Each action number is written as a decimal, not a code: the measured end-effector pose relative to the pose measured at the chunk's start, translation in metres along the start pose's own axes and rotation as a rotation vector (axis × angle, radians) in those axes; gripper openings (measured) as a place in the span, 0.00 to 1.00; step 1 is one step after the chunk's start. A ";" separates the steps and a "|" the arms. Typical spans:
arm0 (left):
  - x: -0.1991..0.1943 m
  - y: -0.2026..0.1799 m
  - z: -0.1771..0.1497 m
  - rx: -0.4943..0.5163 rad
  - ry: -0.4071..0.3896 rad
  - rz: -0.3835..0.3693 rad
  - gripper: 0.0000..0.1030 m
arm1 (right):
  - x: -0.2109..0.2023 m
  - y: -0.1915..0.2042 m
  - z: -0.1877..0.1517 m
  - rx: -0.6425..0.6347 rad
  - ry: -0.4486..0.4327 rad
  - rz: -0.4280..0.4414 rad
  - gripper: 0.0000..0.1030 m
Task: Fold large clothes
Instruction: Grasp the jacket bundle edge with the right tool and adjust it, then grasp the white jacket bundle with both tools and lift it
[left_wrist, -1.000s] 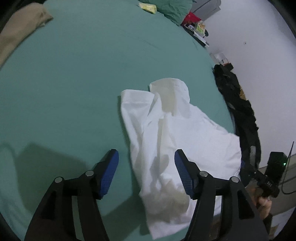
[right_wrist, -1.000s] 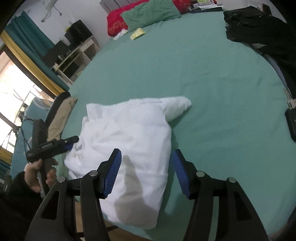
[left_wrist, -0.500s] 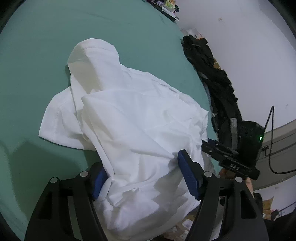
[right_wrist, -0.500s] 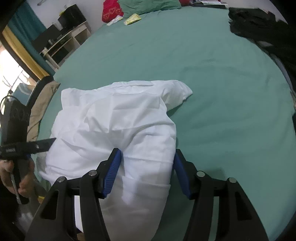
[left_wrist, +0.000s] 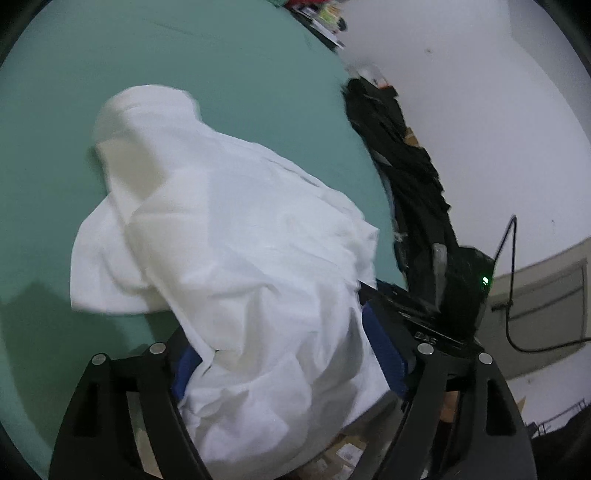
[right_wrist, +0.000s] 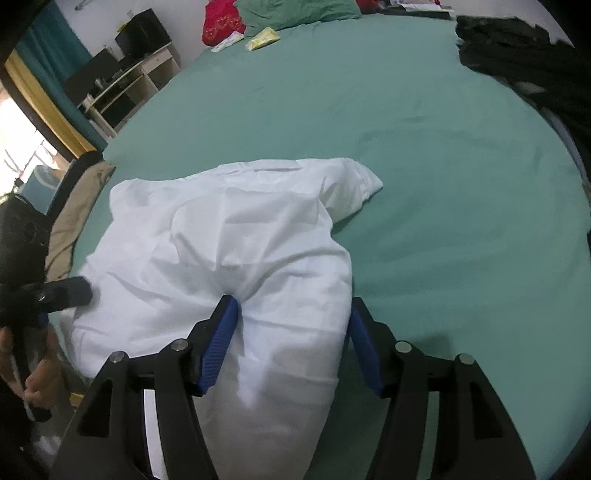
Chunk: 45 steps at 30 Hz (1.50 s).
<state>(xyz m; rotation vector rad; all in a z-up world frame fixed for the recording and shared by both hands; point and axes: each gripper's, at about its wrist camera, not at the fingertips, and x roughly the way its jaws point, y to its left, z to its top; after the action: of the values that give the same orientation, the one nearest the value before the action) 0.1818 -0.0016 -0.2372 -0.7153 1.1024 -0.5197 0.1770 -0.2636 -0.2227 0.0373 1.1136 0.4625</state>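
A large white shirt (left_wrist: 236, 236) lies crumpled at the near edge of a green bed (left_wrist: 184, 55), hanging partly over the side. My left gripper (left_wrist: 291, 350) is open with the shirt's near edge bunched between its blue pads. In the right wrist view the shirt (right_wrist: 236, 236) spreads out with a sleeve pointing right. My right gripper (right_wrist: 291, 343) is open, its blue pads on either side of a fold of the hem. The left gripper shows at the left edge of the right wrist view (right_wrist: 55, 293).
A black garment pile (left_wrist: 402, 162) lies along the bed's right edge, also in the right wrist view (right_wrist: 517, 55). A tan cloth (right_wrist: 74, 206) lies at the left. A green pillow (right_wrist: 295, 11), a red pillow (right_wrist: 221, 22) and a shelf (right_wrist: 122, 85) are at the back.
Both grippers moved down and forward onto the shirt's near edge. The cloth now lies between both pairs of fingers. The shirt has shifted and bunched toward the bed edge.
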 end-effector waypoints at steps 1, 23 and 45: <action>0.005 -0.004 0.000 0.018 0.011 0.020 0.80 | 0.001 0.000 0.000 0.000 0.000 -0.004 0.59; 0.021 -0.015 0.005 0.245 0.007 0.364 0.80 | -0.005 -0.010 -0.005 0.146 -0.009 0.148 0.62; 0.027 -0.036 -0.006 0.329 -0.022 0.367 0.24 | -0.001 0.000 -0.012 0.128 -0.018 0.186 0.65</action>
<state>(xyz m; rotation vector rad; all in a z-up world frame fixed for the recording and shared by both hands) 0.1848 -0.0460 -0.2289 -0.2231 1.0645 -0.3640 0.1665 -0.2657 -0.2274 0.2580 1.1258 0.5553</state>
